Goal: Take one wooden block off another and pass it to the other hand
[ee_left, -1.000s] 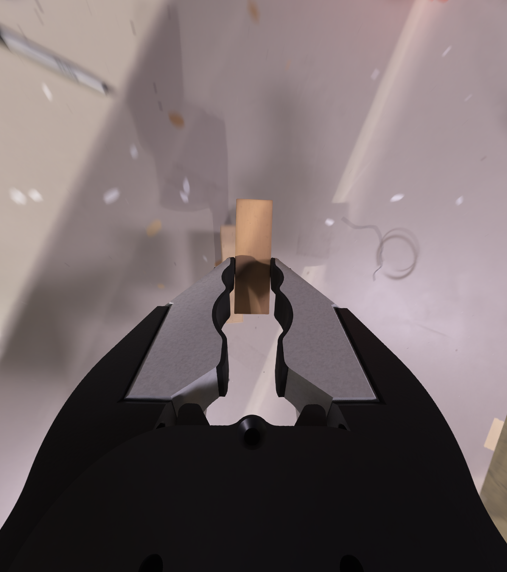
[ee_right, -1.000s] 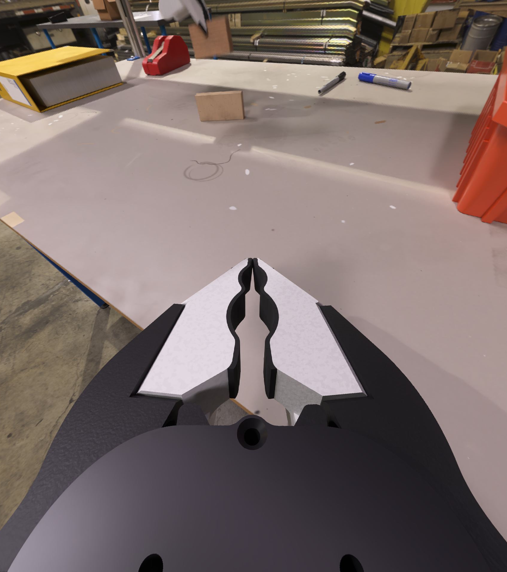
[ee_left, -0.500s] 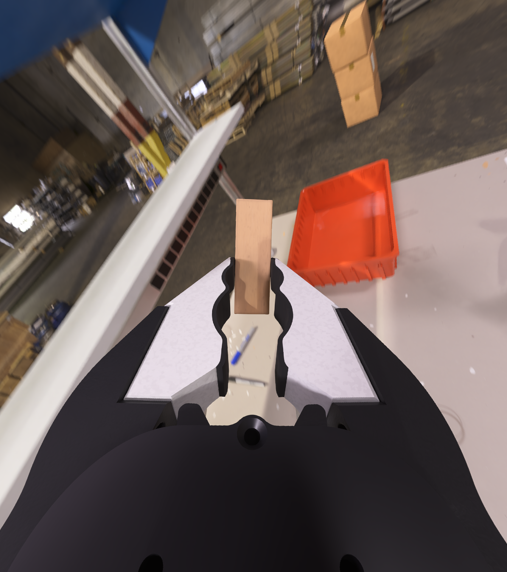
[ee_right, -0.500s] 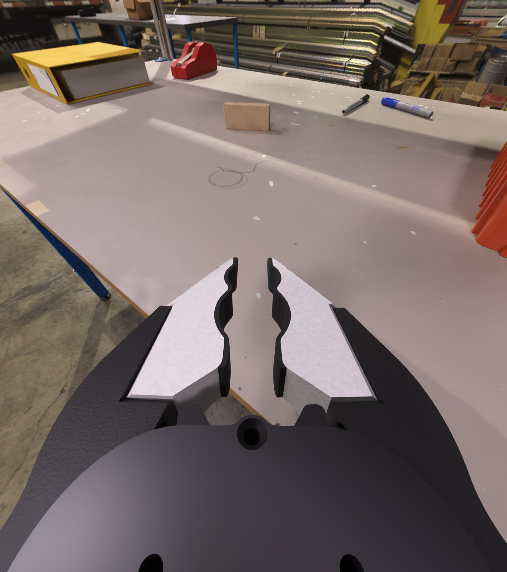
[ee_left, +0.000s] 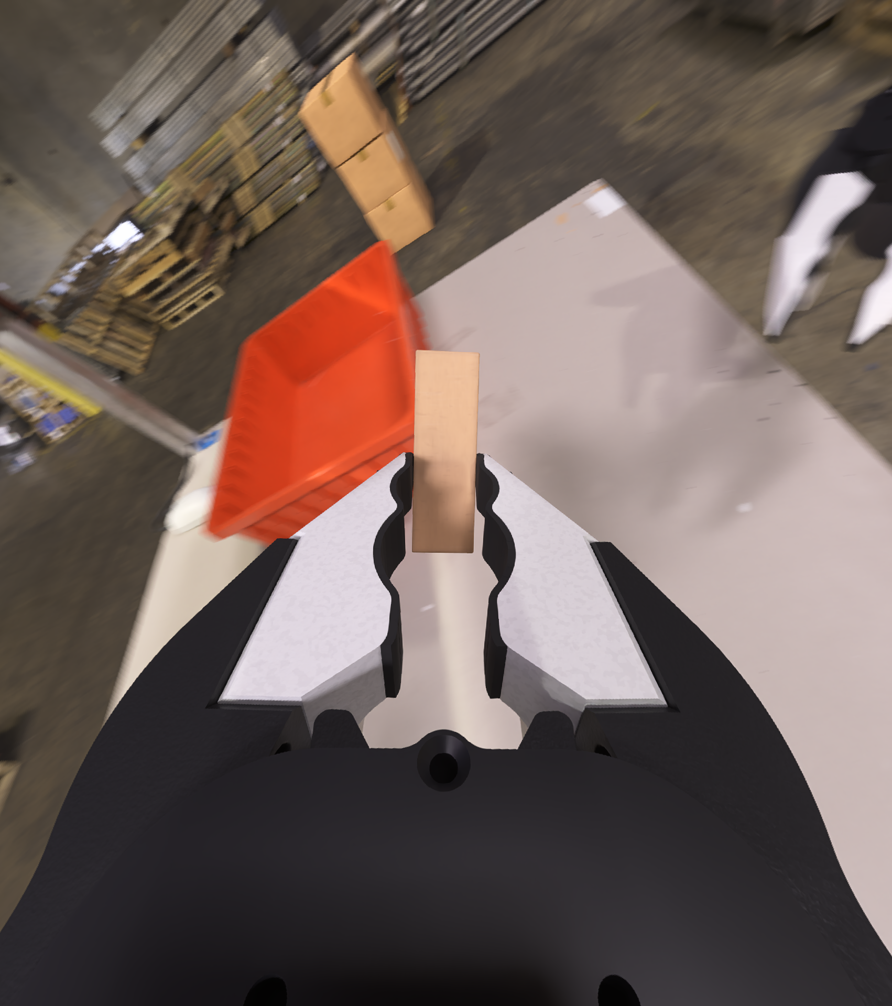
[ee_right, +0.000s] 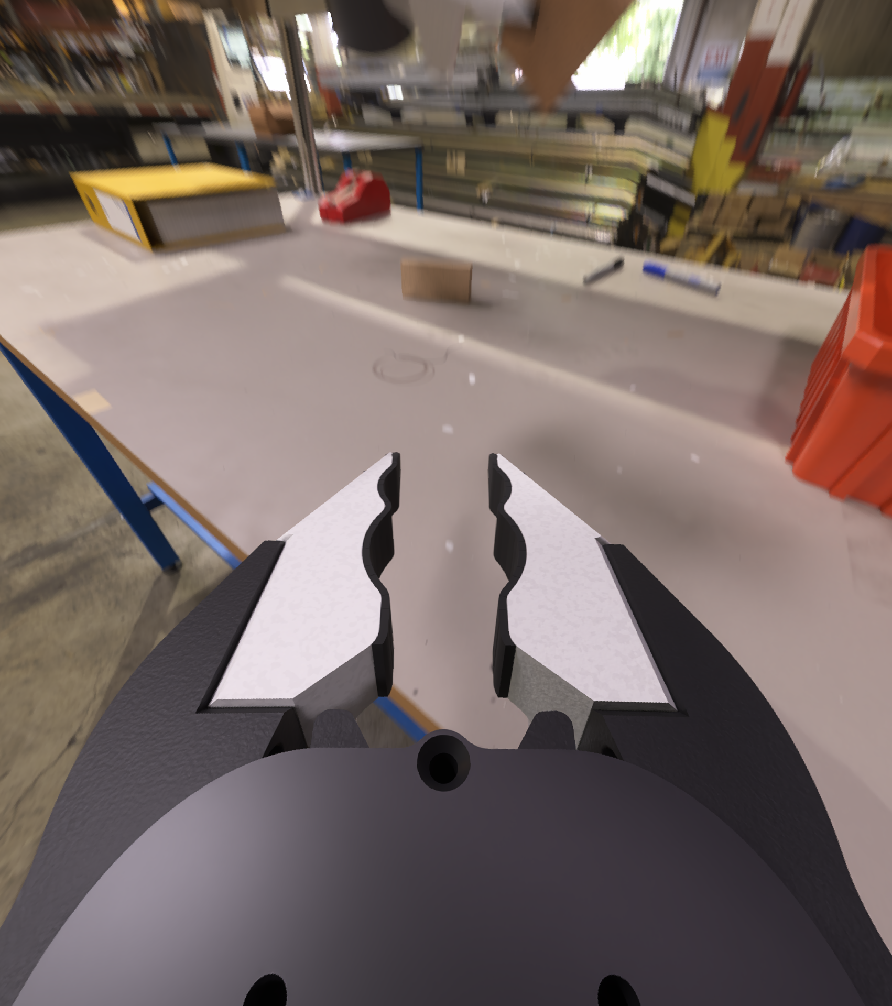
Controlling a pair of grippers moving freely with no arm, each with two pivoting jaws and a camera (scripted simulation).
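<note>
Wooden block (ee_left: 444, 435) clamped in left tool (ee_left: 444, 462), above table (ee_left: 705, 544).

A wooden block (ee_right: 436, 280) lies on the table (ee_right: 291, 435) towards its far edge, well apart from the near-left edge. Left of it, near the far-left corner, sits a binder (ee_right: 177, 204), with a tape dispenser (ee_right: 355, 197) between the two and farther back. Right of the block lie two pens (ee_right: 651, 275); beyond them a bin (ee_right: 879, 381) stands at the right edge. Above the far edge, blurred, probably hangs the held block (ee_right: 547, 49).
</note>
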